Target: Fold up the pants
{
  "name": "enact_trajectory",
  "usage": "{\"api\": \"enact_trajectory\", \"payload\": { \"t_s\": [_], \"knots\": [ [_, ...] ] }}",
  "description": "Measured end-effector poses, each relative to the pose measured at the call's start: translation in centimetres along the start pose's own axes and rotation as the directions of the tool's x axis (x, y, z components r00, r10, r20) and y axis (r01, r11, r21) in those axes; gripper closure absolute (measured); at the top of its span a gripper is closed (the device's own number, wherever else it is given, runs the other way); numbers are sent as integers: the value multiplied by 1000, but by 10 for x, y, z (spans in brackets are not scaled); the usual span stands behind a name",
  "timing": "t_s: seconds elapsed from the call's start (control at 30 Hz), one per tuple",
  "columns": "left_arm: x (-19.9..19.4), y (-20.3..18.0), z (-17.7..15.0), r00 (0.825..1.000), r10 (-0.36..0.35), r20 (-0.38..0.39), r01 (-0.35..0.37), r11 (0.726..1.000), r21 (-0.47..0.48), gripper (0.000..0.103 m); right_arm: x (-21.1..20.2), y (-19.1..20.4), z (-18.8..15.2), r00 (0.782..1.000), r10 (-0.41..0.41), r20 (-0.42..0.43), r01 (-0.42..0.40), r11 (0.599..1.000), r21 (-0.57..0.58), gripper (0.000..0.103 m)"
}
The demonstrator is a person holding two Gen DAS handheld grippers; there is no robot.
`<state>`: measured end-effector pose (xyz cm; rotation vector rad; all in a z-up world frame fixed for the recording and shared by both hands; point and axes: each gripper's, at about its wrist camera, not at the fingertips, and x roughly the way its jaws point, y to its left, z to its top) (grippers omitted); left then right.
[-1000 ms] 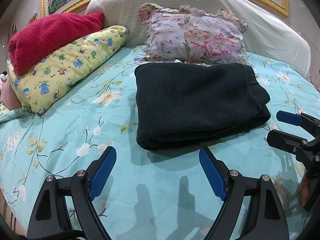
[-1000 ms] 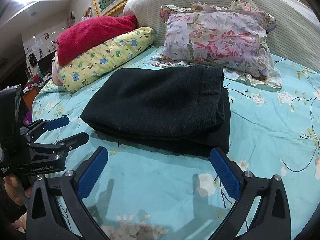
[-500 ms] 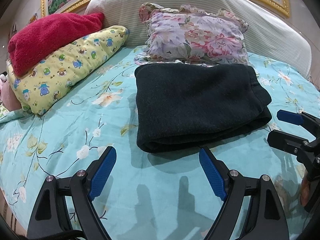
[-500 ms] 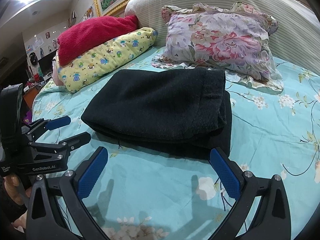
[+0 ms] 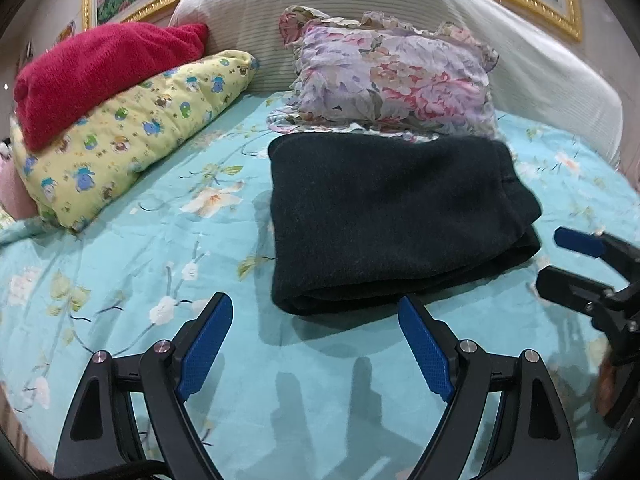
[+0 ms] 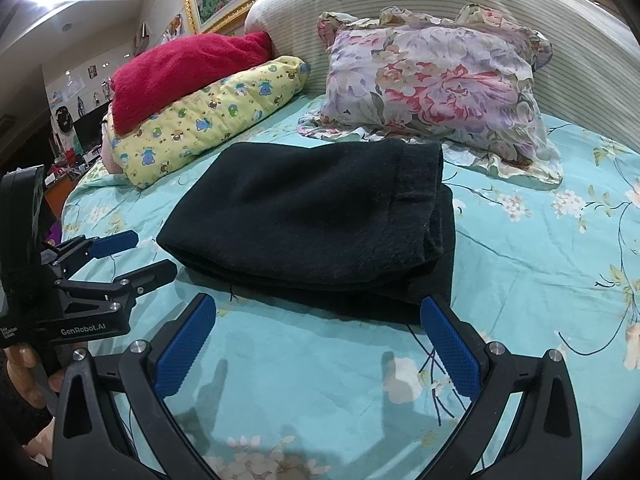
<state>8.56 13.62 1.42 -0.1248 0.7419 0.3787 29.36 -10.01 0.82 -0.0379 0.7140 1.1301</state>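
The black pants (image 5: 392,220) lie folded into a compact stack on the bed (image 5: 132,264), just in front of the floral pillow (image 5: 396,80). Over the last second hardly anything shifts: the bundle holds its shape and sits only slightly farther from my cameras. I read that as the folding being finished and me backing off. My left hand-held gripper (image 5: 316,344) hangs with fingers spread apart, holding nothing; my right hand-held gripper (image 6: 320,340) is likewise wide apart and empty, both short of the near fold.
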Motion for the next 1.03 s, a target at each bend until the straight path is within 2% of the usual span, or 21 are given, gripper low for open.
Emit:
{"api": "enact_trajectory", "payload": {
  "t_s": [0.13,0.43,1.03],
  "knots": [
    [3,1,5,1000,11,1,-11,1000,-21,18,-1,-5,1,1000,-7,1,7,1000,8,1],
    [3,-5,13,999,43,20,-43,999,1,18,-1,-10,4,1000,-7,4,6,1000,16,1],
    [9,-7,19,999,29,-20,-29,1000,-6,17,0,-14,5,1000,-19,-4,19,999,44,1]
  ]
}}
